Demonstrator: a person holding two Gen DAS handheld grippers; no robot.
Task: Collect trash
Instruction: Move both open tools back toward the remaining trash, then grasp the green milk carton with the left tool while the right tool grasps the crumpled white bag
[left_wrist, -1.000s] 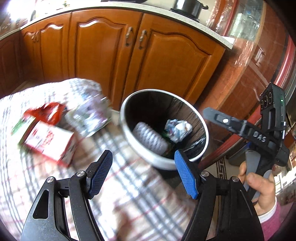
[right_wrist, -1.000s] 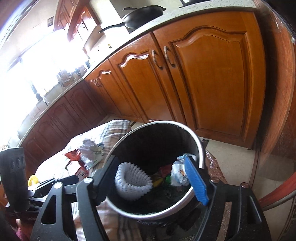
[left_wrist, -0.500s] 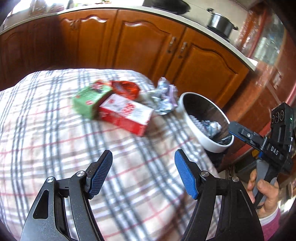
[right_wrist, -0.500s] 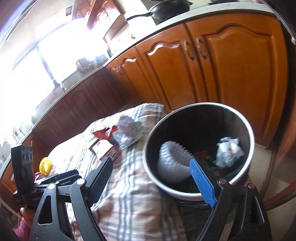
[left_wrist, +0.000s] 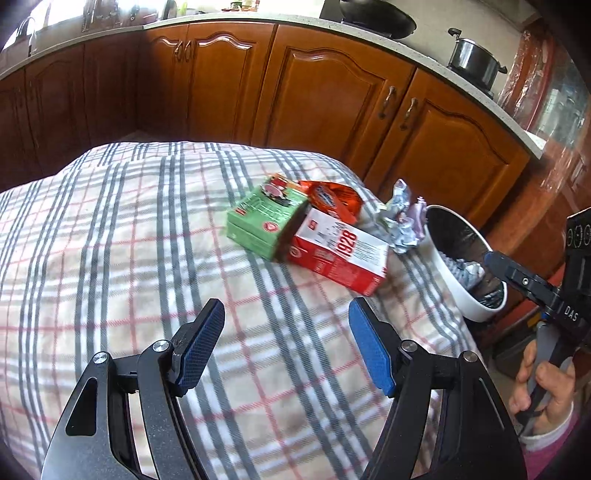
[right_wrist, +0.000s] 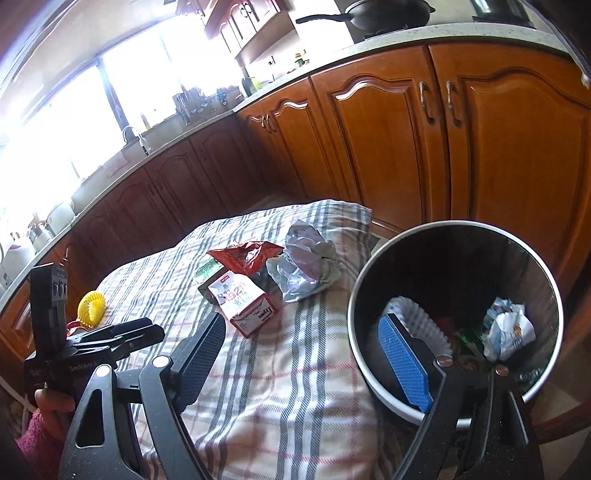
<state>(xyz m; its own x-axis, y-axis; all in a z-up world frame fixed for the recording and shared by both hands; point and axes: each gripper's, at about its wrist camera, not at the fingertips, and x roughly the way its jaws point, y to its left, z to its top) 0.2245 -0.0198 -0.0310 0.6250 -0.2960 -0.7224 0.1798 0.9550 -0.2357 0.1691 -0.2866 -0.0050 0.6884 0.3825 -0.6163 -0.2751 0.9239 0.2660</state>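
My left gripper (left_wrist: 286, 347) hangs apart and empty, lower centre; my right gripper (right_wrist: 303, 354) has just been opening, empty, beside the bin (right_wrist: 369, 369) at lower right.

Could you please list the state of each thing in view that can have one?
Left claw: open, empty, above the checked cloth.
Right claw: open, empty.
Trash bin: uncovered, partly filled.
Red carton: lying on its side.
Green carton: lying flat.
Red wrapper: torn open, crumpled.
Silver wrapper: crumpled, on the cloth.
Cabinet doors: closed.
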